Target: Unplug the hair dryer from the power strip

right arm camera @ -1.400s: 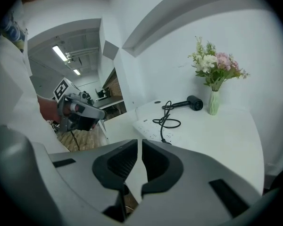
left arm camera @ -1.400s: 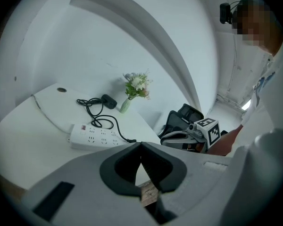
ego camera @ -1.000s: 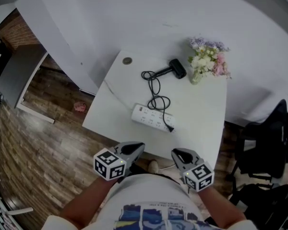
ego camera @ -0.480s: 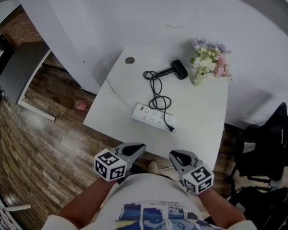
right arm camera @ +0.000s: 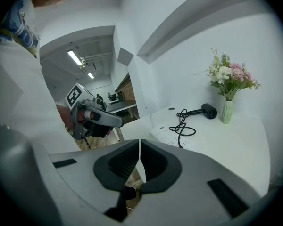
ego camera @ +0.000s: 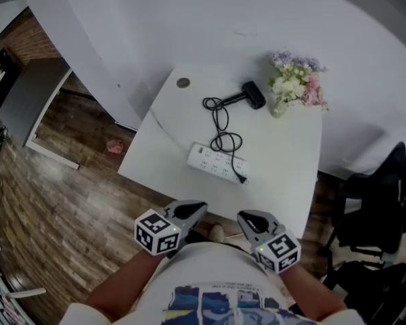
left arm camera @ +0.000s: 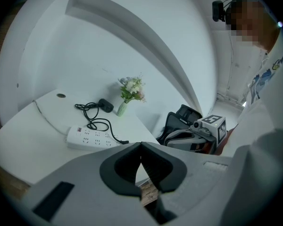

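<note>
- Spotted the hair dryer (ego camera: pixel 252 95) near the table's (ego camera: pixel 284 181) back edge, cord (ego camera: pixel 220 124) running to a plug (ego camera: pixel 241 179) in the power strip's (ego camera: pixel 215 162) right end.
- Judged the plug rigid and snug: pinch its body, pin the light strip.
- Held the left gripper (ego camera: pixel 196 208) closed on nothing; right gripper (ego camera: pixel 243 217) just closing, nearly together, nothing between.
- Found open tabletop all round; flower vase (ego camera: pixel 279 107) at the back right corner.

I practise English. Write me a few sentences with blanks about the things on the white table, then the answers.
The hair dryer on the table is ___ in colour. Its cord is ___ into the power strip. The vase beside the hair dryer holds ___.
Missing words: black, plugged, flowers.
</note>
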A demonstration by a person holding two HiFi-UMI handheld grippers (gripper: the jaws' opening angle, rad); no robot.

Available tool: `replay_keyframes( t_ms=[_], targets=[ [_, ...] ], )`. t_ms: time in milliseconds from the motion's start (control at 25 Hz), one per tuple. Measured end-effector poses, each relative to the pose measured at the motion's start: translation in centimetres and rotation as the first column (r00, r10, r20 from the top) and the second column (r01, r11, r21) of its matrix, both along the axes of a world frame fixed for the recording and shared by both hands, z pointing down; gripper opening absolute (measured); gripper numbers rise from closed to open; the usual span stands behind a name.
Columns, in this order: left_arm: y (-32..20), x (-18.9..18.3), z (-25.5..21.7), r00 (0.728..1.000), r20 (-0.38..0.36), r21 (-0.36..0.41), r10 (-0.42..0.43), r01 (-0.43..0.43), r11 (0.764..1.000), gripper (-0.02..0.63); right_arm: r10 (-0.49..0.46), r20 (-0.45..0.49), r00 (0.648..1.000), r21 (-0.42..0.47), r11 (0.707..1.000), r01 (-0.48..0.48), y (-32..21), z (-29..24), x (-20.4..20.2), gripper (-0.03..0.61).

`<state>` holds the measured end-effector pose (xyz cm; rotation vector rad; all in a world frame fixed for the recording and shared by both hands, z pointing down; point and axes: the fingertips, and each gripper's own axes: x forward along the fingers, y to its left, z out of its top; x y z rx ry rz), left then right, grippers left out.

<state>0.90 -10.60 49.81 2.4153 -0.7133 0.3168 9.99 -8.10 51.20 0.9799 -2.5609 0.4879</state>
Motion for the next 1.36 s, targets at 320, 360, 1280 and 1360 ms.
replay_keyframes(
  t_ms=[320,360,1280,1360],
  targets=[
    [0.0,-0.2,0.3,1.000,0.003,-0.008,-0.002,0.002,1.000,0.002,0.012,-0.010,1.000,-0.039,0.999,-0.012,0.1,-0.5,-0.3,0.006],
    [0.0,-0.2,0.3,1.000,0.003,-0.008,-0.002,0.002,1.000,0.002,0.009,-0.008,1.000,-0.031,0.999,-0.009,0.0,-0.4,-0.3,0.005],
    [-0.5,-0.1,1.0,1.000,0.021,-0.015,0.013,-0.013,1.000,0.002,-0.005,-0.017,1.000,-0.024,1.000,0.005,-0.6,0.2,-0.1,0.002],
    [-0.6,0.0,1.1,1.000,0.022,-0.016,0.015,-0.014,1.000,0.002,-0.005,-0.020,1.000,-0.025,1.000,0.005,-0.7,0.4,0.0,0.001]
  ],
)
